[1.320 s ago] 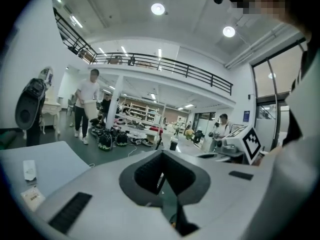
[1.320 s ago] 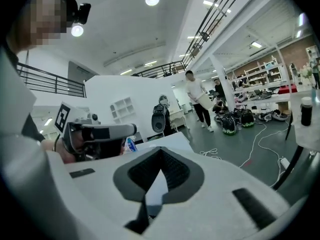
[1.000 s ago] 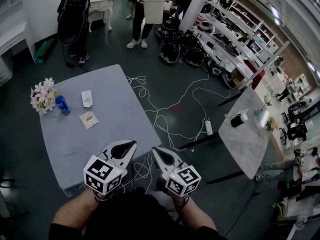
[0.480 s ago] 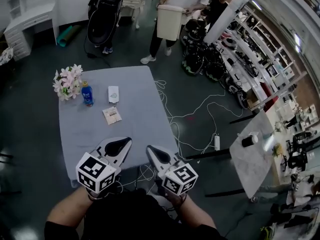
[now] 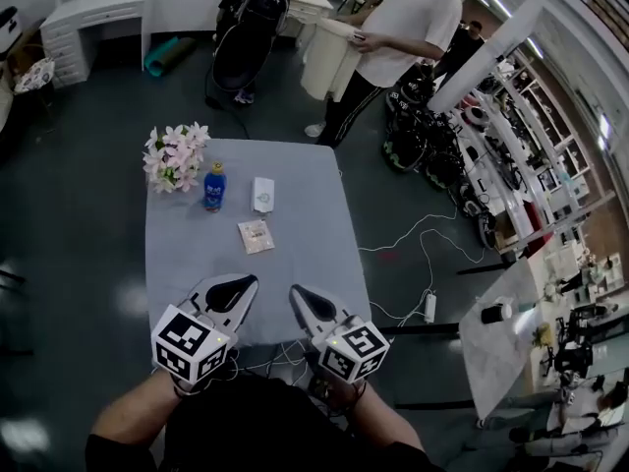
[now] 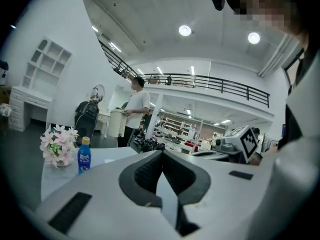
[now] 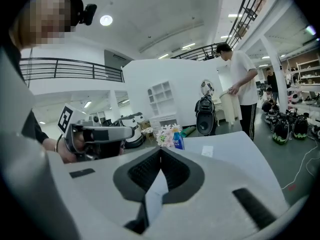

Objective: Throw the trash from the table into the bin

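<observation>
Two flat pieces of trash lie on the pale blue table [image 5: 295, 264]: a white packet [image 5: 262, 194] and a tan packet [image 5: 256, 235] nearer me. A person in a white shirt [image 5: 408, 23] holds a white bin [image 5: 329, 57] beyond the table's far edge. My left gripper [image 5: 251, 281] and right gripper [image 5: 295, 293] hover side by side over the table's near edge, both shut and empty. The left gripper view shows its jaws [image 6: 161, 151] meeting at the tip, with the bin [image 6: 116, 122] far behind. The right gripper view shows its jaws [image 7: 160, 149] shut and the white packet [image 7: 207, 151] ahead.
A pink-and-white flower bunch [image 5: 175, 155] and a blue bottle [image 5: 214, 187] stand at the table's far left. White cables [image 5: 413, 254] trail on the dark floor to the right. A black backpack [image 5: 246, 28] hangs at the back. A small marble table [image 5: 501, 342] stands at the right.
The table with its packets, flowers and bottle has shifted right and nearer in the head view, and the person with the bin looms larger. Both grippers stay shut, side by side.
</observation>
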A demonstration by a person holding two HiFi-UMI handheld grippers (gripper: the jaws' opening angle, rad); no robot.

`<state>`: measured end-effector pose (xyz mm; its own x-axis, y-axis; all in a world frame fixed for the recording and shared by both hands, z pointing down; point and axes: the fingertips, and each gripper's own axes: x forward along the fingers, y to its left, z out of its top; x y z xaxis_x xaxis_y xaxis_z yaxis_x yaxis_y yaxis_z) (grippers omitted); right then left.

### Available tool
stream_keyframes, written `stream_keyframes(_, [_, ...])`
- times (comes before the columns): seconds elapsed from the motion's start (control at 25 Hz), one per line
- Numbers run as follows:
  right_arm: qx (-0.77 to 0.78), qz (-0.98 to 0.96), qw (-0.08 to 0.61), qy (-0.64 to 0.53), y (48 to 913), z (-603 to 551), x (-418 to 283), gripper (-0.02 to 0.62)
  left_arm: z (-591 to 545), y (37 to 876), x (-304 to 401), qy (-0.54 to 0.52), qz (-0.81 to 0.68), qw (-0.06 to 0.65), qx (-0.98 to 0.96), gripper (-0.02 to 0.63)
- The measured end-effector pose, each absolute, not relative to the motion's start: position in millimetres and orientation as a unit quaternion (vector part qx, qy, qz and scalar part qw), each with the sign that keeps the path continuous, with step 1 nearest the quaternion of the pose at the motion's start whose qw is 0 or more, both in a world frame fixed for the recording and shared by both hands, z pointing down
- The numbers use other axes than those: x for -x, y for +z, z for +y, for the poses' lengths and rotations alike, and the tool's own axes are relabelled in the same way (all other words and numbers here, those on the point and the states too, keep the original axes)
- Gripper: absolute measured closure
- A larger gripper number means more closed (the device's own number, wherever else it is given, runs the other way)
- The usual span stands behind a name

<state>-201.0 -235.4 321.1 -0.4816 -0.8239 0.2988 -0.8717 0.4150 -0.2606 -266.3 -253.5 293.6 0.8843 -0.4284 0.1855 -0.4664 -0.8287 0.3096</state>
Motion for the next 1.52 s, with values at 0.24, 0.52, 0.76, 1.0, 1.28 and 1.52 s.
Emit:
stream_keyframes(0.24, [-0.495,-0.843,0.062,0.199,323,-262,236,0.592,-272,290,303,0.048,-0.249,0.173,-0.952,0.591])
stream_keyframes(0.52, [-0.488,-0.846,0.056,0.208,320,-281,258,0.591,-288,292,331,0.048,-0.267,0.183,-0.945,0.591])
stream_keyframes(0.76, [-0.469,-0.855,0.060,0.211,326,-298,264,0.591,-307,291,336,0.043,-0.290,0.181,-0.939,0.591])
stream_keyframes(1.0, [-0.437,-0.868,0.061,0.225,344,-323,265,0.589,-327,308,337,0.053,-0.322,0.199,-0.924,0.591])
stream_keyframes(1.28, [-0.392,-0.885,0.080,0.239,363,-357,262,0.586,-353,320,331,0.056,-0.362,0.222,-0.904,0.591])
stream_keyframes(1.52, [-0.370,-0.889,0.096,0.251,381,-387,257,0.484,-368,335,326,0.055,-0.384,0.248,-0.888,0.591])
